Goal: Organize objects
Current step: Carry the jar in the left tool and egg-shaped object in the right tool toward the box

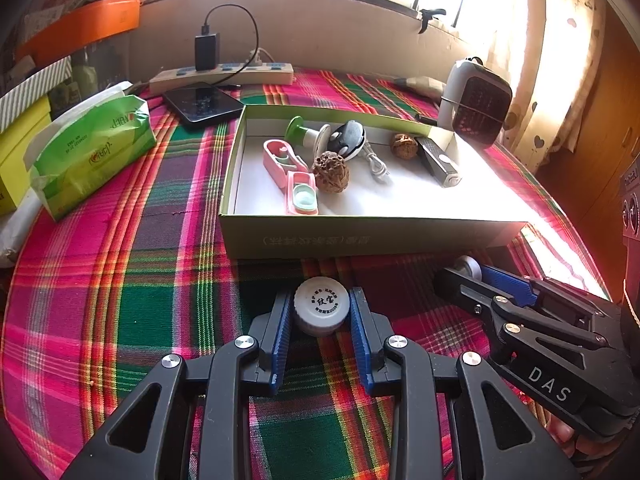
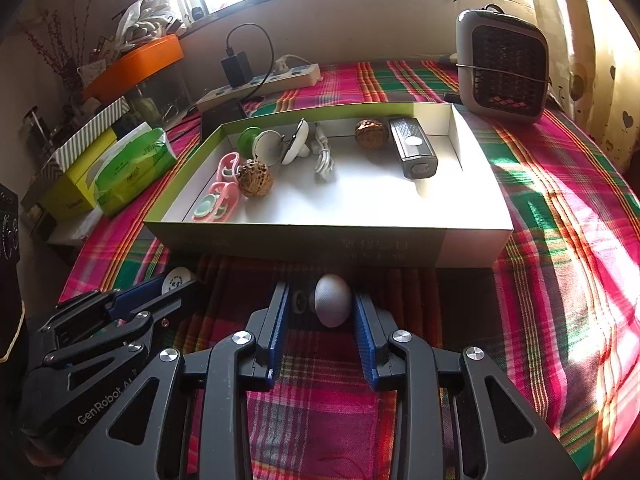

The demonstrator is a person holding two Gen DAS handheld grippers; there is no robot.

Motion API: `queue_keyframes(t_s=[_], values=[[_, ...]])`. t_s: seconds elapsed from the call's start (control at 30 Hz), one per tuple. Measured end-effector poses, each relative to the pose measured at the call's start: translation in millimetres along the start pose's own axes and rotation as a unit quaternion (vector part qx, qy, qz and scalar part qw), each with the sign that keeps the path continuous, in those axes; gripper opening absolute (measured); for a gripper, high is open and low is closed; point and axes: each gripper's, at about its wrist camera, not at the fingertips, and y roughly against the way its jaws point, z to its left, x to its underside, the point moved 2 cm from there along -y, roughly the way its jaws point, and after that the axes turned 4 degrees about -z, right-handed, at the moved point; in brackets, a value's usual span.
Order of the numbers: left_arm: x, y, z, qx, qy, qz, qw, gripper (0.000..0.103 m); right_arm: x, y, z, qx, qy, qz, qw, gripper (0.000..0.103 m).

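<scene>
My left gripper (image 1: 321, 307) is shut on a small white bottle (image 1: 321, 305) with a printed cap, just above the plaid cloth in front of the open box (image 1: 360, 236). It also shows at the lower left of the right wrist view (image 2: 178, 280). My right gripper (image 2: 320, 304) stands around a grey egg-shaped thing (image 2: 333, 299); its right pad touches, and a small gap with a dark ring shows on the left. The box (image 2: 320, 240) holds two walnuts (image 2: 255, 179), a pink case (image 2: 218, 200), a green-and-white spool (image 2: 260, 142), a white cable (image 2: 323, 158) and a silver lighter (image 2: 412, 152).
A green tissue pack (image 1: 92, 152), a phone (image 1: 202, 102) and a power strip (image 1: 224, 74) with a charger lie left and behind the box. A small heater (image 2: 502, 64) stands at the back right. Yellow boxes (image 2: 76, 188) sit at the left edge.
</scene>
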Motion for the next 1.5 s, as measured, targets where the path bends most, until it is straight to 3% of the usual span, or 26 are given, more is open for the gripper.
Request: queue_keyframes(t_s=[0.63, 1.5], values=[[1.1, 1.5, -8.7, 0.002, -0.015, 0.001, 0.9999, 0.026, 4.4, 8.0, 2.9, -0.013, 0.024, -0.006, 1.000, 0.032], [-8.7, 18.0, -23.2, 0.003, -0.033, -0.028, 0.9990, 0.026, 0.5, 26.5, -5.5, -0.034, 0.024, -0.031, 0.999, 0.032]])
